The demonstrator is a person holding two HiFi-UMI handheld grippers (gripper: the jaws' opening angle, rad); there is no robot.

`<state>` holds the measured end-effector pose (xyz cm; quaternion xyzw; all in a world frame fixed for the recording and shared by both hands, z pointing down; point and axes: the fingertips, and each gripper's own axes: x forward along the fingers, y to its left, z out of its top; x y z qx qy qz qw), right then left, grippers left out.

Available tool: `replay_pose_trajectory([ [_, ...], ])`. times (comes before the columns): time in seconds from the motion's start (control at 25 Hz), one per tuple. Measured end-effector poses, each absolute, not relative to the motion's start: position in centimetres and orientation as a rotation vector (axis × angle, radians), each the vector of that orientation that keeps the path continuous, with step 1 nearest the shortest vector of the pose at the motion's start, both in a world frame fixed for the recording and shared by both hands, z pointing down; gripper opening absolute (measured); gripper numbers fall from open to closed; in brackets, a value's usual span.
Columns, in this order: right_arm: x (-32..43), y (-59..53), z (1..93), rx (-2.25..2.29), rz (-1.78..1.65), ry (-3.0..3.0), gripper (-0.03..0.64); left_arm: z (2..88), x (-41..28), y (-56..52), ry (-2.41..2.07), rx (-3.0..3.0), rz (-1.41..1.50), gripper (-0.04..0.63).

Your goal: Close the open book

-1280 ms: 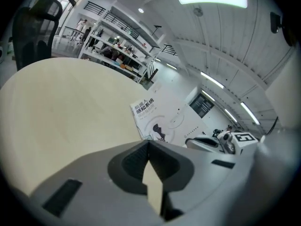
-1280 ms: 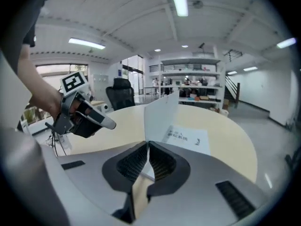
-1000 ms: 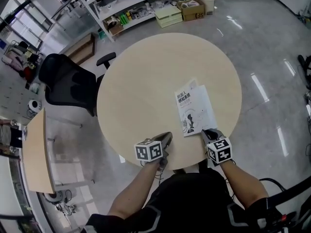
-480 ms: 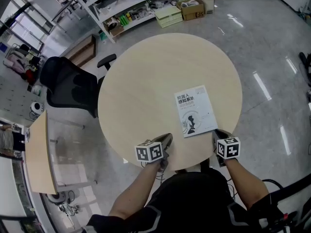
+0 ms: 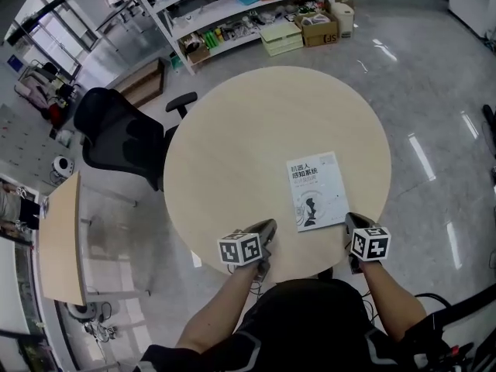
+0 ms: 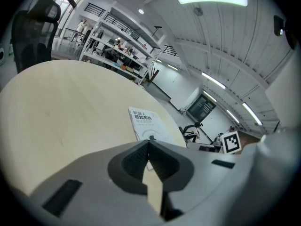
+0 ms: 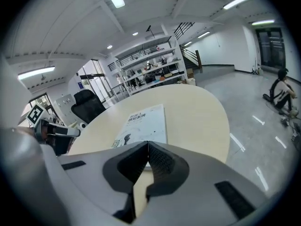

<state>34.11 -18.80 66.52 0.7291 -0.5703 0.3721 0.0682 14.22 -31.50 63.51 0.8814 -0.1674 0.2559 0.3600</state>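
The right claw (image 7: 147, 143) has its jaws tip to tip. They have just been closing, with nothing between them. It hangs just beside the near right corner of the book (image 5: 316, 191), at the table rim, and I can make out no contact. The left claw (image 6: 148, 141) also has its jaws together and holds nothing. It sits over the near rim, well left of the book, and points across the top.

The book is shut, front cover up, flat on the table (image 5: 256, 122). It lies in the near right part, its near edge not far from the rim. The task looks done as things lie.

Risks, as a guess:
- The soft cover may lift back up, since nothing presses on it and both claws are off it.
- The right claw is close to the corner. A sideways brush could catch the cover edge and flip it open, or skid the book.
- The top looks smooth. A drag toward the body could slide the book off the rim.
- Closed jaws make a narrow tip. A press with that, off centre, may pivot the book rather than pin it.

Surface: a round, pale wood-look top with only the book on it.

Room:
- The floor (image 5: 434, 122) is glossy grey with light streaks.
- A black office chair (image 5: 116, 134) stands at the table's far left.
- Long white shelves (image 5: 232, 10), full of clutter, run along the far side, with a cardboard box (image 5: 319, 28) at their foot.
- A second pale desk (image 5: 58, 242) sits at the left edge.
- Strip lights run overhead in both gripper views.
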Motion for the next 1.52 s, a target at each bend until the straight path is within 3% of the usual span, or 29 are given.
replay_pose_trajectory([
  [1.0, 29.3, -27.7, 55.3, 1.802, 0.723, -2.290, -0.002, 53.3, 7.7, -30.0, -0.694, 2.477, 0.330, -0.014],
  [1.28, 24.5, -21.5, 50.4, 1.858, 0.624, -2.303, -0.002, 49.3, 5.1, -25.1, -0.603, 2.633, 0.202, -0.014],
  [1.52, 16.3, -12.0, 51.1, 1.864, 0.535, -2.192, -0.002, 50.0, -2.3, -18.0, -0.574, 2.701, 0.167, -0.014],
])
